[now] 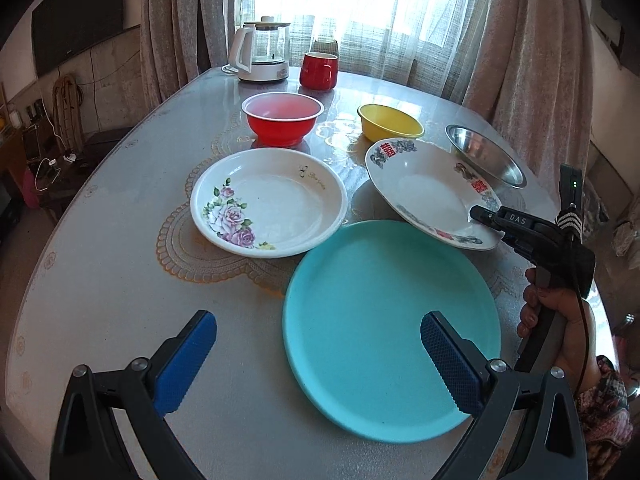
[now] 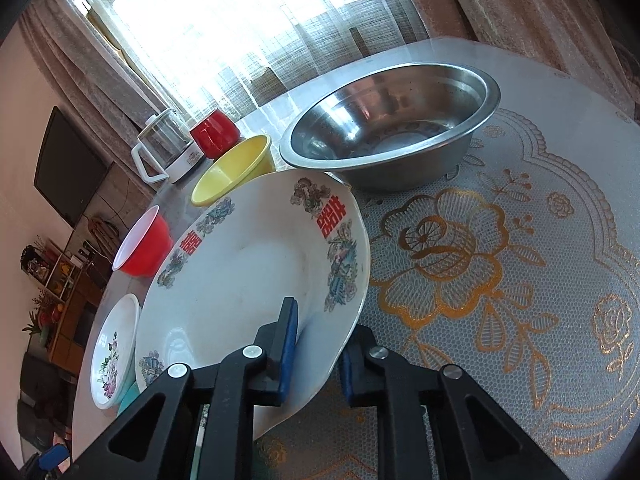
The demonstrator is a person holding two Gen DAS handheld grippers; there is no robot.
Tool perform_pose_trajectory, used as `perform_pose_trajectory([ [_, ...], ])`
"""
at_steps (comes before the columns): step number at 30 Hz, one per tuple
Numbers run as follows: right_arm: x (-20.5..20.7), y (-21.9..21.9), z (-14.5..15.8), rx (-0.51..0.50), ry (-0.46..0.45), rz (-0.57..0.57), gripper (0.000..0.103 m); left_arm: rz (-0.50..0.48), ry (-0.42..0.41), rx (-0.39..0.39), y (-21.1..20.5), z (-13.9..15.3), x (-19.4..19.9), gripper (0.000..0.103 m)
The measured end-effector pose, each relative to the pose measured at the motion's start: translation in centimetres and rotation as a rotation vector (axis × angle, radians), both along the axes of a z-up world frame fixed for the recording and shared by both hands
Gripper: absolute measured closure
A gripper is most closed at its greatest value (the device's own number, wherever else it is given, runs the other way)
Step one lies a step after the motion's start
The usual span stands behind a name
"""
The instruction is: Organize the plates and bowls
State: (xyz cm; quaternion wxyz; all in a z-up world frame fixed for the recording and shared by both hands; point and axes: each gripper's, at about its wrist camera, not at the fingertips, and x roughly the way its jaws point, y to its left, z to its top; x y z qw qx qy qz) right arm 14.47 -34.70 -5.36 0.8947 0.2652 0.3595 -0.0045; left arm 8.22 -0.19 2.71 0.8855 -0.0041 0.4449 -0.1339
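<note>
1. Nearest: left gripper hangs over the table w/ jaws wide apart, nothing between them; the teal plate lies flat just ahead, under its right pad.
2. Right gripper has its jaws clamped on the near rim of the red-character plate; one pad on the inside face, the other under the rim. Plate looks tilted up off the table at the gripped side, far edge close to the steel bowl.
3. Step in hand, I'd judge: lifting this plate to stack it w/ the others. Next move prob. needs carrying it level over the teal plate or the rose plate & lowering it centred, w/o clipping the steel bowl.
4. Farther back: red bowl & yellow bowl, apart from each other, not yet nested.
5. Table: rounded, glossy cover w/ gold lace-pattern flowers.
6. Far edge: glass kettle, red mug. Beyond: bright window w/ sheer curtains, dark TV on left wall.
</note>
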Motion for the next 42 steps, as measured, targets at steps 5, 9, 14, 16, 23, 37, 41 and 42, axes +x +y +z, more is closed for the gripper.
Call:
perform_pose_trajectory([
  [5,-0.2,0.1,0.1,-0.008,-0.005,-0.012,0.086,-0.002,-0.056,0.033,-1.6,1.3,2.2,0.000],
  [9,-1.0,-0.1,0.2,-0.013,-0.008,-0.034,0.086,-0.013,-0.088,0.054,-2.9,1.7,4.7,0.000],
  [14,-1.3,-0.5,0.2,0.016,-0.016,-0.041,0.086,-0.047,-0.003,-0.009,-4.6,0.8,9.1,0.000],
  [16,-1.3,-0.5,0.2,0.023,-0.017,-0.040,0.086,-0.068,0.081,-0.089,-5.2,0.1,10.9,0.000],
  [23,-1.5,-1.2,-0.3,0.078,-0.020,-0.050,0.083,-0.023,0.174,-0.141,-7.1,-0.9,15.2,0.000],
  [37,-1.7,-1.4,-0.5,0.104,-0.027,-0.049,0.083,-0.108,0.179,-0.123,-10.6,-2.8,20.2,0.015],
  [41,-1.7,-1.7,-0.6,0.121,-0.032,-0.049,0.083,-0.140,0.178,-0.142,-11.5,-3.2,20.7,0.024],
  [42,-1.8,-1.8,-0.7,0.127,-0.034,-0.048,0.083,-0.148,0.174,-0.137,-11.6,-3.4,20.8,0.029],
])
